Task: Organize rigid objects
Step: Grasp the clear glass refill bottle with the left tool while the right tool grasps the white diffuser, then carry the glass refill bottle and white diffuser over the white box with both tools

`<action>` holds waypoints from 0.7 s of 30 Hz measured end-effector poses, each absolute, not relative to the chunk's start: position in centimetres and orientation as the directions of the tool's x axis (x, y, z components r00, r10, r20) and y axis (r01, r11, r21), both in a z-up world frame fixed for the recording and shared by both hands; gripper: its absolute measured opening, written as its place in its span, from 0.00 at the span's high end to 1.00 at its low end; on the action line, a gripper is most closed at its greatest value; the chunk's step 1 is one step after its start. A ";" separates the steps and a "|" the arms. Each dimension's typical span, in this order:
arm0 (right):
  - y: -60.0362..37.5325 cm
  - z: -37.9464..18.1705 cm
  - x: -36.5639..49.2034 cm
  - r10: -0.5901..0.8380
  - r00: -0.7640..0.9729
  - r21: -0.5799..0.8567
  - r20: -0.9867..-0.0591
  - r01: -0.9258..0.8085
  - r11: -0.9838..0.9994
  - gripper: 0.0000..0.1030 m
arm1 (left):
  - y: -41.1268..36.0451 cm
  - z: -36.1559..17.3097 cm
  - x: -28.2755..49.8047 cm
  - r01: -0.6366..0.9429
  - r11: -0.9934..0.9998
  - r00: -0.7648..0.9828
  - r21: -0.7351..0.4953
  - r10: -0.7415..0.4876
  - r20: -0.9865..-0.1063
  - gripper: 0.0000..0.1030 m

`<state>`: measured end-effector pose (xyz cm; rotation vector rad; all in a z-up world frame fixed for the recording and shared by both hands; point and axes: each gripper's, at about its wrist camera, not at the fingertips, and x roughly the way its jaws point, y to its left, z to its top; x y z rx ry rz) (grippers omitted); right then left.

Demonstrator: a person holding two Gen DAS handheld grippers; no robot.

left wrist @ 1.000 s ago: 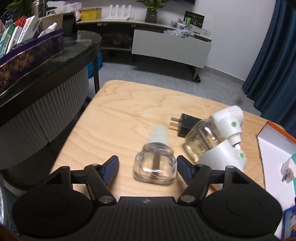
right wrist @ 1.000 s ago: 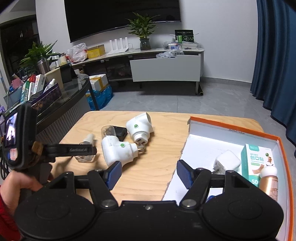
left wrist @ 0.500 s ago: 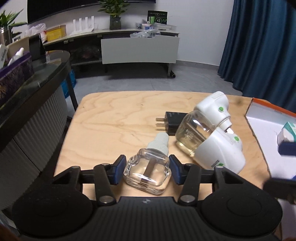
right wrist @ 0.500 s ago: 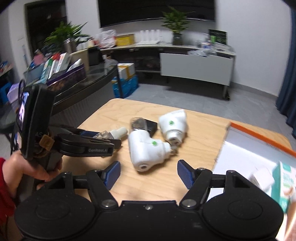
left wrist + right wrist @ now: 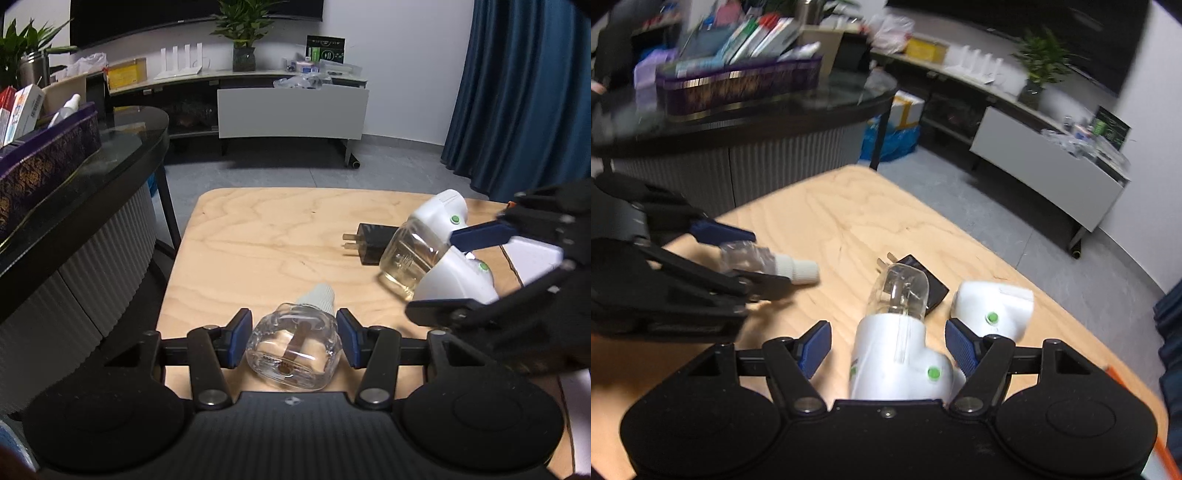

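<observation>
My left gripper (image 5: pixel 294 339) is shut on a clear glass refill bottle (image 5: pixel 293 343) with a white ribbed cap, low over the wooden table (image 5: pixel 258 240). The right wrist view shows that bottle (image 5: pixel 750 256) between the left fingers (image 5: pixel 720 232). My right gripper (image 5: pixel 888 349) is open and straddles a white plug-in diffuser (image 5: pixel 901 362) with a clear bottle screwed into it. Its right pad is close to the diffuser's side and its left pad stands apart. A second white diffuser (image 5: pixel 993 306) and a black plug adapter (image 5: pixel 931 280) lie just beyond.
A white box with an orange rim (image 5: pixel 532 254) sits at the table's right end. A dark glass-topped counter (image 5: pixel 110 158) with a purple box (image 5: pixel 44 162) of packets stands to the left. The far table edge drops to grey floor.
My left gripper closed on the glass bottle and has turned a little. My right gripper swung left and down from the box, rolled, and now sits around the nearer white diffuser.
</observation>
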<state>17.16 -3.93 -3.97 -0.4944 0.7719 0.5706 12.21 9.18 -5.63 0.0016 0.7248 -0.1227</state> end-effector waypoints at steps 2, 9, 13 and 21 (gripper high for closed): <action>-3.4 -4.6 17.8 0.295 0.556 -0.200 -0.777 -0.662 0.722 0.34 | 9.5 -5.6 11.9 0.107 0.993 0.749 -0.044 -0.110 -0.653 0.51; -3.4 -4.5 17.2 0.276 0.608 -0.217 -0.744 -0.611 0.761 0.49 | 9.7 -5.3 11.0 0.094 0.994 0.766 -0.060 -0.111 -0.633 0.51; -5.4 -3.1 15.7 0.298 0.631 -0.142 -0.716 -0.550 0.823 0.50 | 9.6 -5.0 10.3 0.092 0.993 0.780 -0.070 -0.116 -0.614 0.51; -8.6 -0.1 12.0 0.300 0.692 -0.069 -0.657 -0.451 0.890 0.50 | 8.9 -4.0 8.9 0.110 0.989 0.793 -0.097 -0.146 -0.591 0.52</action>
